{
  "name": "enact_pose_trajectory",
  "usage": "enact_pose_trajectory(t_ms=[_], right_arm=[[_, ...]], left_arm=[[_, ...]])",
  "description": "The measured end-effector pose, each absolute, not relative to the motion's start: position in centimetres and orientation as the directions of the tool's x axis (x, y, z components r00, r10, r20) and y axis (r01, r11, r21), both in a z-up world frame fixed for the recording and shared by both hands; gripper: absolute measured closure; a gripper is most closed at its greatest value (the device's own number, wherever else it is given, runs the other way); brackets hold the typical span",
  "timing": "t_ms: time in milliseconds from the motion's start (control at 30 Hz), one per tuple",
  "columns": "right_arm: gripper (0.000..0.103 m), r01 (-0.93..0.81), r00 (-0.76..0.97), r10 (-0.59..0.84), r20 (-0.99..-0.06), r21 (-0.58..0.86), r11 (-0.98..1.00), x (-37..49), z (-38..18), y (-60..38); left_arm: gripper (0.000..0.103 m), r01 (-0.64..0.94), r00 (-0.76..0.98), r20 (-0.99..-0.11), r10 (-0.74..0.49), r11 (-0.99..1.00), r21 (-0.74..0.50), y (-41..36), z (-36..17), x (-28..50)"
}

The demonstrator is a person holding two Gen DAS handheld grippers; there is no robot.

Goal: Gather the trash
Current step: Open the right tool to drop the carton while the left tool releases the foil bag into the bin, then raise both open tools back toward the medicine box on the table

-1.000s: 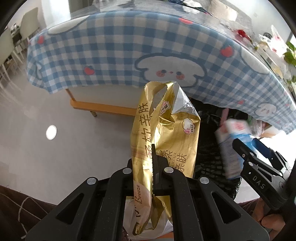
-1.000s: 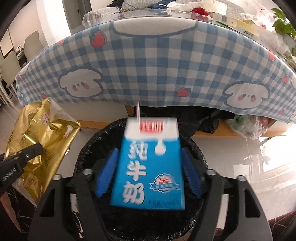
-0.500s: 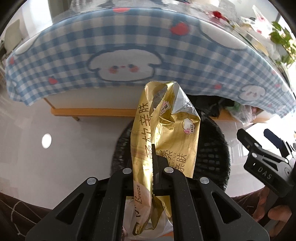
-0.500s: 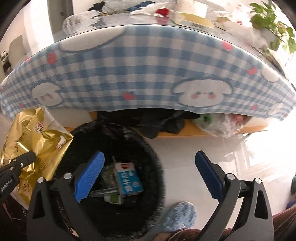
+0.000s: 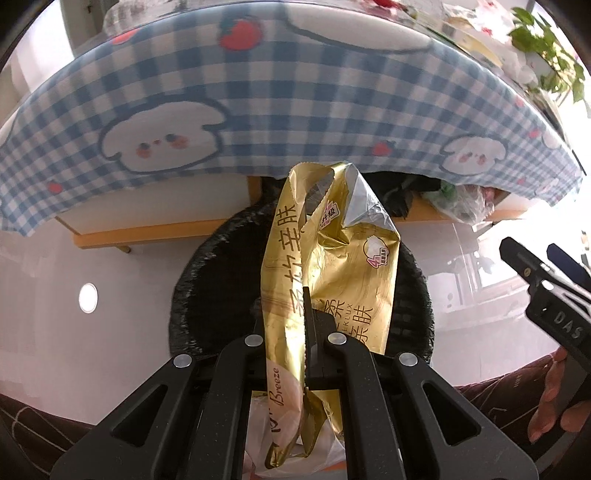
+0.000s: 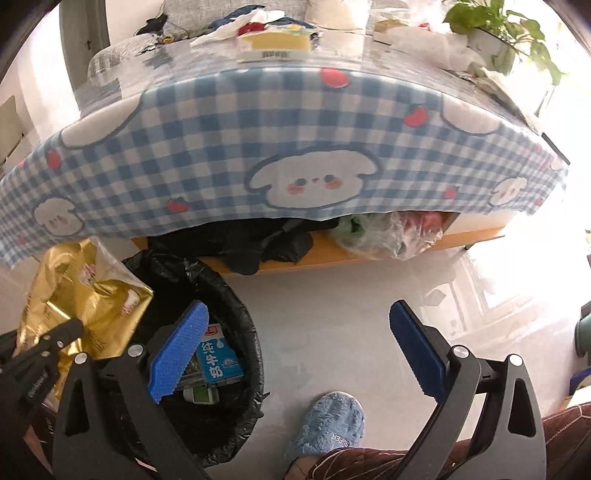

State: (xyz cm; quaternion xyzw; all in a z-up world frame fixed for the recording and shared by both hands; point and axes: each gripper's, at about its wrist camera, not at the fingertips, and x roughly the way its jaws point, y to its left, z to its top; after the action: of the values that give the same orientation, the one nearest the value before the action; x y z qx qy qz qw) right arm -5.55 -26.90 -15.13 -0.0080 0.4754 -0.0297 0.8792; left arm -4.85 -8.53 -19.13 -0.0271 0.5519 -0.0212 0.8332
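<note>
L gripper (image 5: 306, 332) is clamped tight on a crumpled gold foil wrapper (image 5: 332, 266), which sticks up from the jaws and hangs over the black-lined trash bin (image 5: 413, 295) on the floor. In the right wrist view the same wrapper sits at the bin's left rim, w/ the L gripper's black finger across it. R gripper (image 6: 295, 350) has its jaws spread wide, blue pads (image 6: 177, 350) well apart, nothing btwn them; it hangs over bare grey floor (image 6: 332, 314) just right of the bin. Inside the bin lies a blue milk carton (image 6: 218, 362), tilted, near the rim's right side, w/ other scraps beside it, too small to tell. A blue fuzzy slipper (image 6: 325, 421) sits on the floor near the bin's right side. Behind the bin, a table w/ a blue checked tablecloth (image 6: 258, 147) hanging over its front edge; a clear plastic bag (image 6: 388, 232) and dark cloth lie on the low wooden shelf below it. A potted plant (image 6: 498, 29) stands at the tabletop's far right corner.
</note>
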Motion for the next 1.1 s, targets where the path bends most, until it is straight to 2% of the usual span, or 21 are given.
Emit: enact_pose_trajectory(t_ms=[167,267,400,500,567,733,800,967,1100], right_arm=[[0.008,0.068,0.545,-0.064,-0.836,-0.032,0.997,-5.8,-15.0,-28.0],[0.009,0.075,0.541,-0.063,-0.839,-0.026,0.997,-5.8,-15.0,-28.4],[0.008,0.080,0.541,-0.061,-0.839,-0.021,0.997,-5.9,-15.0,-28.6],[0.008,0.081,0.543,-0.058,-0.838,-0.017,0.997,-5.9,-14.9,-28.5],[0.008,0.077,0.545,-0.055,-0.837,-0.015,0.997,-5.9,-14.8,-28.5],[0.008,0.074,0.548,-0.052,-0.835,-0.014,0.997,-5.8,-14.7,-28.2],[0.008,0.068,0.556,-0.045,-0.830,-0.008,0.998,-5.8,-14.4,-28.1],[0.008,0.037,0.580,-0.015,-0.815,0.007,0.999,-5.8,-13.2,-27.4],[0.008,0.028,0.596,0.004,-0.803,0.025,0.999,-5.7,-12.1,-27.2]], left_arm=[[0.098,0.033,0.389,-0.918,-0.077,0.997,-0.069,-10.0,-19.4,-4.7],[0.088,0.050,0.406,-0.909,-0.094,0.996,-0.081,-10.8,-19.2,-4.6],[0.086,0.067,0.417,-0.904,-0.096,0.995,-0.075,-11.4,-19.3,-4.6],[0.074,0.065,0.423,-0.902,-0.090,0.995,-0.069,-11.1,-19.1,-4.9],[0.061,0.062,0.426,-0.901,-0.088,0.996,-0.068,-11.2,-19.2,-4.8],[0.038,0.043,0.436,-0.897,-0.070,0.997,-0.057,-10.2,-18.5,-5.3],[0.034,0.032,0.447,-0.893,-0.061,0.998,-0.053,-9.7,-18.1,-5.5],[0.014,0.002,0.492,-0.870,-0.038,0.999,-0.043,-8.7,-16.4,-5.8],[0.007,0.004,0.548,-0.835,-0.041,0.999,-0.046,-8.0,-14.0,-6.0]])
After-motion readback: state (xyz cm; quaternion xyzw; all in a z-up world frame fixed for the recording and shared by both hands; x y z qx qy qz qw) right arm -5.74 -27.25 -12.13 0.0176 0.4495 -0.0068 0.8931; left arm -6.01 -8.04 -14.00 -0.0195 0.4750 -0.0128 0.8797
